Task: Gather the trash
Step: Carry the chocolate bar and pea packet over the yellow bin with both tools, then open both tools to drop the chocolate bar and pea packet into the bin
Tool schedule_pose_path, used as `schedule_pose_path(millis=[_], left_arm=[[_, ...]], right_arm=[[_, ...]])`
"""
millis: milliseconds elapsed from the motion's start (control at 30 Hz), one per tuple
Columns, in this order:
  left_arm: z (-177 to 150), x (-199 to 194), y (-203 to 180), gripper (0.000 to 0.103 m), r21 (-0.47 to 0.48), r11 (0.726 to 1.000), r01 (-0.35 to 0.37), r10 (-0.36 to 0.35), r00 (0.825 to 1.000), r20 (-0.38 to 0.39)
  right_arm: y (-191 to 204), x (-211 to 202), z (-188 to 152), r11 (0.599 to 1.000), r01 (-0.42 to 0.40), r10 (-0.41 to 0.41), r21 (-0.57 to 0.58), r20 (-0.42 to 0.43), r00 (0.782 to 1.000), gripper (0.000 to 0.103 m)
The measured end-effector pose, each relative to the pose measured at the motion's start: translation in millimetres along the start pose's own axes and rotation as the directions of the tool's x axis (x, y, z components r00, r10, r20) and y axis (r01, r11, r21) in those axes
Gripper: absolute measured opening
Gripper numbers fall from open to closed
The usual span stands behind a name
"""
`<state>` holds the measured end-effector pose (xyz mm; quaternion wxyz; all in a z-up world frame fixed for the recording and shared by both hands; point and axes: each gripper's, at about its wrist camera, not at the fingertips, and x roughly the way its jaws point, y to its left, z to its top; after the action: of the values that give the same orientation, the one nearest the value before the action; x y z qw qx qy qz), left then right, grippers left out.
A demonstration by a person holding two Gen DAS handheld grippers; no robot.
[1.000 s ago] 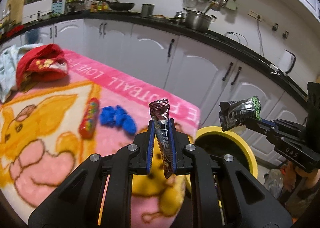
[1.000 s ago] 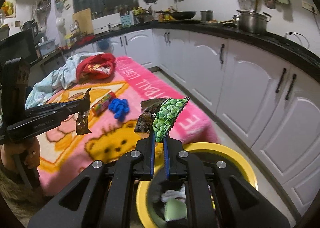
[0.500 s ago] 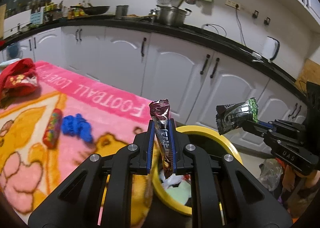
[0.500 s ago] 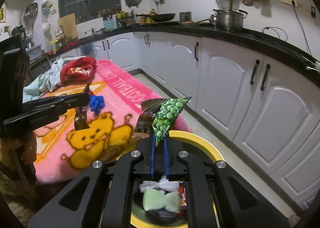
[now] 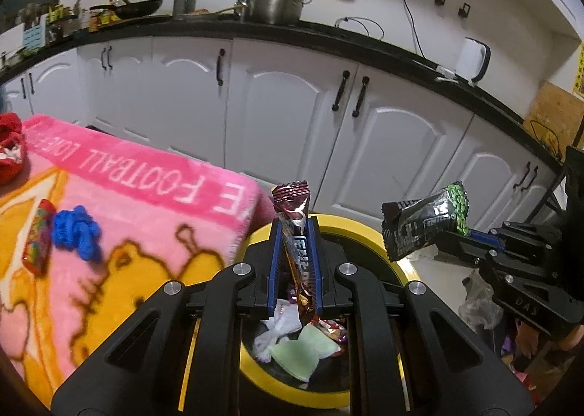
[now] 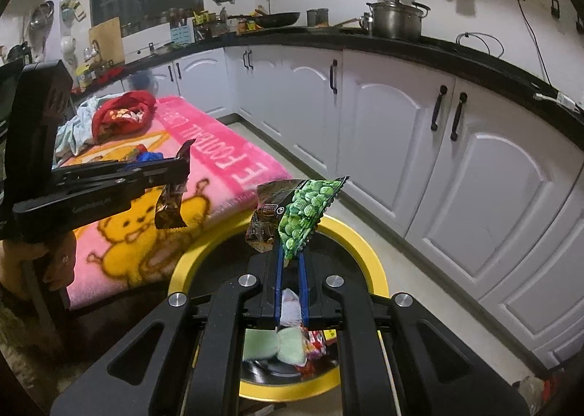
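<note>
My left gripper (image 5: 295, 229) is shut on a shiny maroon snack wrapper (image 5: 296, 244), held upright over the yellow-rimmed trash bin (image 5: 357, 237). My right gripper (image 6: 290, 251) is shut on a green pea snack packet (image 6: 303, 211), also above the bin (image 6: 368, 255). Each gripper shows in the other view: the right one (image 5: 471, 233) with its packet (image 5: 423, 222), the left one (image 6: 179, 171) with its wrapper (image 6: 169, 204). The bin holds crumpled paper and wrappers (image 5: 299, 343).
A pink blanket-covered table (image 5: 120, 218) stands left of the bin, with a candy tube (image 5: 38, 240), a blue object (image 5: 76, 233) and a red bag (image 6: 122, 114) on it. White kitchen cabinets (image 5: 292, 123) run behind. A plastic bag (image 5: 478, 310) lies on the floor right.
Both grippers have moved from over the table edge to above the bin, each still holding its wrapper. The bin's contents are now in view beneath the fingers.
</note>
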<state>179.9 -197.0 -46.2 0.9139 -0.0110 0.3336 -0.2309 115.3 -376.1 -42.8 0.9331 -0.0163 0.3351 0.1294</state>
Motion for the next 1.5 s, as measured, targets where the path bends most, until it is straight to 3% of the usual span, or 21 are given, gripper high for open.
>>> schedule_pose_path(millis=[1167, 1367, 1500], left_arm=[[-23, 51, -8, 0.009, 0.006, 0.999, 0.049, -0.048, 0.990, -0.129], [-24, 50, -5, 0.031, -0.006, 0.999, 0.038, -0.038, 0.990, -0.133], [-24, 47, -2, 0.041, -0.014, 0.999, 0.032, -0.034, 0.991, -0.130]], right_arm=[[-6, 40, -48, 0.998, -0.028, 0.035, 0.053, -0.141, 0.989, 0.008], [-6, 41, -48, 0.998, -0.029, 0.036, 0.053, -0.145, 0.989, 0.010], [-5, 40, -48, 0.998, -0.024, 0.031, 0.054, -0.141, 0.990, 0.024]])
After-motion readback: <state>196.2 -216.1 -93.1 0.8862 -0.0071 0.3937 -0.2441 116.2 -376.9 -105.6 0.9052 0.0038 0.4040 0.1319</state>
